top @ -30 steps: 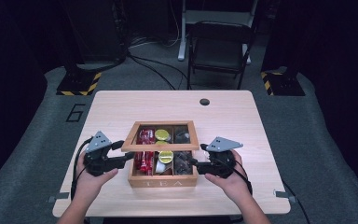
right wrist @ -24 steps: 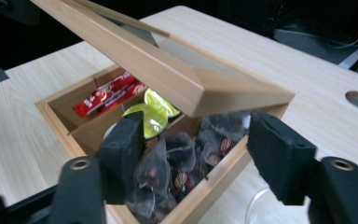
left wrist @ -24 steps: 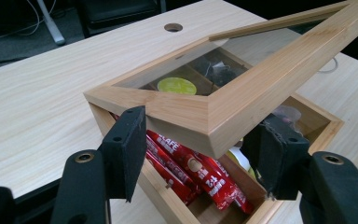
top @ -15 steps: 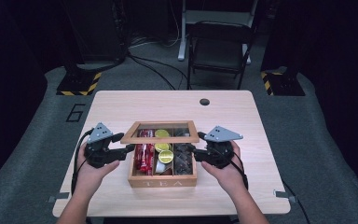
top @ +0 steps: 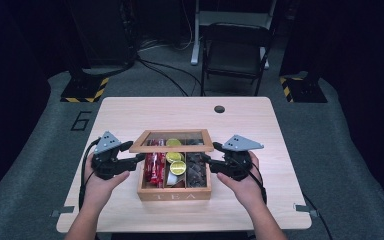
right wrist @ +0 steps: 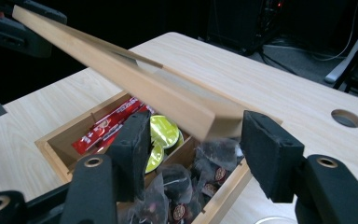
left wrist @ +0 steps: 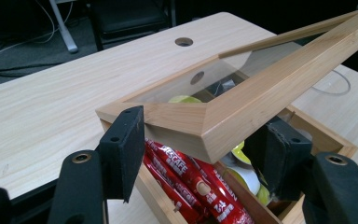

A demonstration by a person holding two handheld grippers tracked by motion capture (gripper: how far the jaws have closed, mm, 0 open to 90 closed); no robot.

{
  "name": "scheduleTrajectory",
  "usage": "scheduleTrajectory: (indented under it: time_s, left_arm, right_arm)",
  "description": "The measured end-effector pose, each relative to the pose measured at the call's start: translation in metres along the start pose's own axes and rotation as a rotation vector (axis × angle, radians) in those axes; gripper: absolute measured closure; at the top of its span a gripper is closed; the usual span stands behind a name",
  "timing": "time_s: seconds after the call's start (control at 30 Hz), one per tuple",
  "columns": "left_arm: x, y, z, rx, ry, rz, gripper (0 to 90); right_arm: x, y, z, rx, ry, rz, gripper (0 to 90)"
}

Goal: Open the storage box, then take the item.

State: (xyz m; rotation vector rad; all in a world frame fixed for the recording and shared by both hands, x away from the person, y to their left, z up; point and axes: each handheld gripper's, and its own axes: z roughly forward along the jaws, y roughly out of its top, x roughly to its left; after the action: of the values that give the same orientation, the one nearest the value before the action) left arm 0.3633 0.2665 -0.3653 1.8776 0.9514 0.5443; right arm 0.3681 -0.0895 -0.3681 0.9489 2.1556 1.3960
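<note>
Lid (top: pixel 172 140) of the tea box (top: pixel 174 192) is up off the front edge, hinged at the far side, tilted w/ its near rail raised; glass pane shows the contents thru it. I'd judge the opening abt half done: front is lifted, but lid isn't stood upright or laid back yet.

My left gripper (left wrist: pixel 200 149) sits at the lid's near-left corner; jaws wide apart, one pad each side of the corner, w/ gaps visible, so it looks like propping from beneath, not a pinch; whether a pad touches the wood, can't tell. My right gripper (right wrist: pixel 193 140) does the same at the near-right corner; jaws spread wide, corner between them, nothing clamped.

Inside the box: red coffee sticks (left wrist: pixel 193 184) in the left compartment; yellow-green pods (right wrist: pixel 162 133) in the middle; dark tea sachets (right wrist: pixel 191 191) on the right. Box sits mid-table (top: pixel 130 107), nearer my edge; round cable hole (top: pixel 219 109) further back.

Left to do, as I judge it: swing lid past vertical so it rests open; then pull both grippers clear.
</note>
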Motion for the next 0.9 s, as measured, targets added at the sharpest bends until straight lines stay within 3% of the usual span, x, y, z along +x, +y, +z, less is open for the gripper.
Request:
scheduleTrajectory:
  time_s: [0.43, 0.5, 0.57, 0.8, 0.9]
  left_arm:
    - [-0.001, -0.002, 0.000, -0.029, 0.012, -0.003, 39.2]
    - [0.000, -0.002, 0.000, -0.029, 0.011, -0.002, 39.2]
    - [-0.001, -0.002, 0.000, -0.030, 0.012, 0.000, 39.2]
    - [-0.001, -0.003, 0.000, -0.023, 0.005, 0.004, 39.0]
    - [-0.001, -0.004, 0.000, -0.028, 0.011, 0.003, 39.1]
  right_arm:
    - [0.002, -0.031, 0.001, 0.035, 0.014, 0.030, 39.9]
    - [0.007, -0.035, 0.005, 0.053, 0.009, -0.009, 39.9]
    - [0.008, -0.036, 0.006, 0.053, 0.011, -0.017, 39.9]
    - [0.010, -0.046, 0.016, 0.072, 0.027, -0.003, 39.9]
    - [0.013, -0.052, 0.022, 0.086, 0.028, -0.024, 39.7]
